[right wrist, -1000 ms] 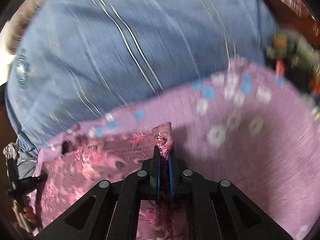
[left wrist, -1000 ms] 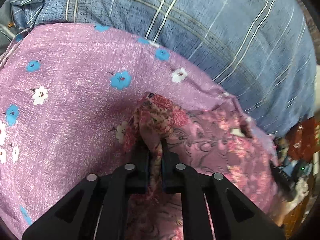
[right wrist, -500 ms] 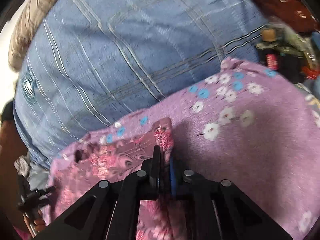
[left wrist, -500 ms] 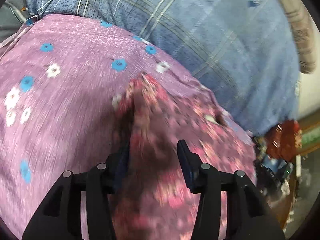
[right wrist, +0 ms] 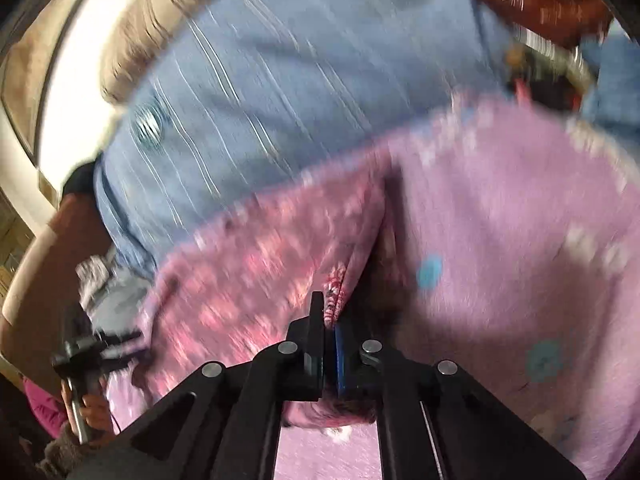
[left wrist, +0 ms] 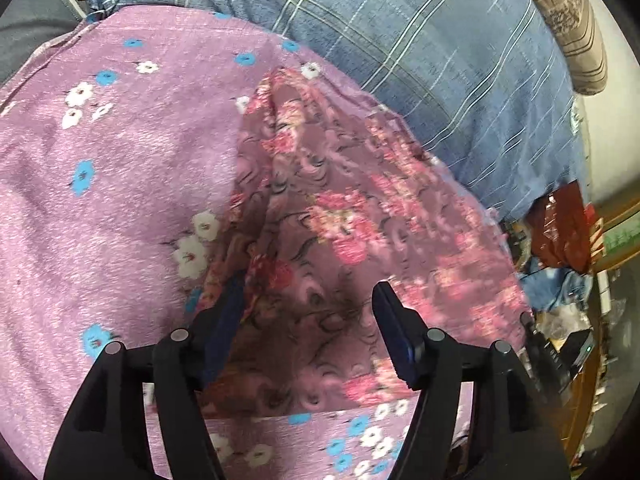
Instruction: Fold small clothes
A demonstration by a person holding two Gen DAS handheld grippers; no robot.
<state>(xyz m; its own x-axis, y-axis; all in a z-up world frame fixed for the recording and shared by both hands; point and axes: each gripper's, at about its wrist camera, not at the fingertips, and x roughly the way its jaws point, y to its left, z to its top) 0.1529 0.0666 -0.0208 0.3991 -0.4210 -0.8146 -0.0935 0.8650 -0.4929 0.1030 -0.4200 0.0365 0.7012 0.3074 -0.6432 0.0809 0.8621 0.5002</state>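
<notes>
Both wrist views look steeply down, close over the same pink floral garment (left wrist: 340, 208) and blue bedsheet (right wrist: 260, 100).

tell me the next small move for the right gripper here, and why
Probably let go. The right gripper is shut on an edge of the rose-print garment, while the left gripper has its jaws opening, the cloth lying slack between them on the purple flowered sheet. With that side released and the fold looking laid over, opening the right jaws would let this edge settle flat too.
</notes>
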